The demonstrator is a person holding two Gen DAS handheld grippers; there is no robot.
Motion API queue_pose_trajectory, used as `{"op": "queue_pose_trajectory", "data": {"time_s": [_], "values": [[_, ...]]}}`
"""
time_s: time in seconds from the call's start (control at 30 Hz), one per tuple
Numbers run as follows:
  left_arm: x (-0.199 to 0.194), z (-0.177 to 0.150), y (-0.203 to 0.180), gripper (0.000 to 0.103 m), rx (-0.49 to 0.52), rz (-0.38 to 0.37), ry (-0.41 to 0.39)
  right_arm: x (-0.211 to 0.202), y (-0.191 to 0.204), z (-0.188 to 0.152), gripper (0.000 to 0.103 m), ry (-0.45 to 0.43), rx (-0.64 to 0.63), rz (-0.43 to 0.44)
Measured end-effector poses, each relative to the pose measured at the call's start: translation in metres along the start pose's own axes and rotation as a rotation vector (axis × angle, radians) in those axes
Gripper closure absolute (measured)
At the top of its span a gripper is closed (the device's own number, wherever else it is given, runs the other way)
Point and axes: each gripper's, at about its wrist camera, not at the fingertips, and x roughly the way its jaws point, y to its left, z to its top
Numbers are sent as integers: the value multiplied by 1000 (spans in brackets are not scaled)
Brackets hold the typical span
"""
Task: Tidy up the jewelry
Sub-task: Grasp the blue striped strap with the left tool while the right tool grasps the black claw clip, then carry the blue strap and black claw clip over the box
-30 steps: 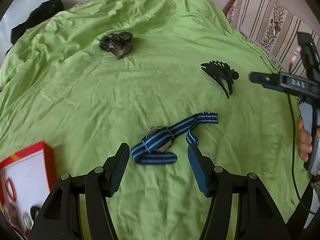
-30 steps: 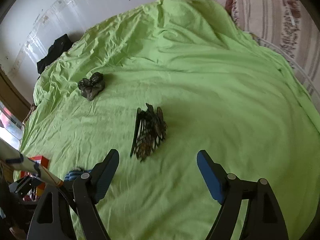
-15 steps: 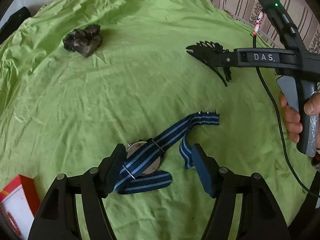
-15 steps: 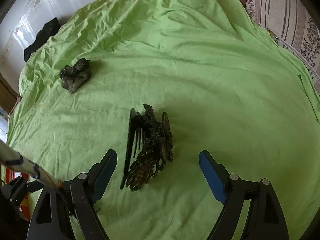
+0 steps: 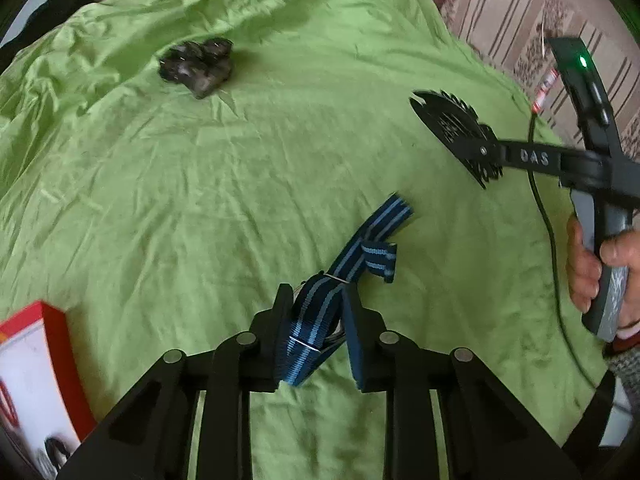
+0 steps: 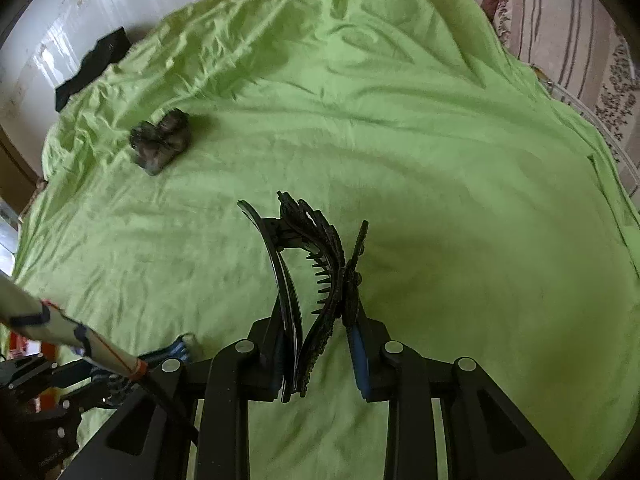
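- Bedsheet (image 5: 240, 184), bright green and creased, covers the whole surface under both grippers.
- Box (image 5: 36, 376), red-edged with a white face, sits on the sheet at the lower left of the left wrist view.
- Left gripper (image 5: 316, 324) is closing, its jaws pressing on the blue striped watch (image 5: 316, 320); the strap's free end trails up and right across the sheet.
- Right gripper (image 6: 316, 340) is closing too, its pads squeezing the black hair claw (image 6: 320, 272), which stands on edge between them, teeth showing.
- Dark crumpled lump (image 6: 160, 144) lies well apart, toward the far left of the sheet.
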Motion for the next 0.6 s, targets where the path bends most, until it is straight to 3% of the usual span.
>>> {"op": "queue_pose_trajectory", "data": {"time_s": [0.3, 0.6], "values": [[-78, -24, 3, 84, -117, -28, -131, -63, -1, -31, 74, -49, 44, 92], [-148, -76, 4, 84, -233, -21, -229, -116, 18, -83, 74, -74, 53, 176]]}}
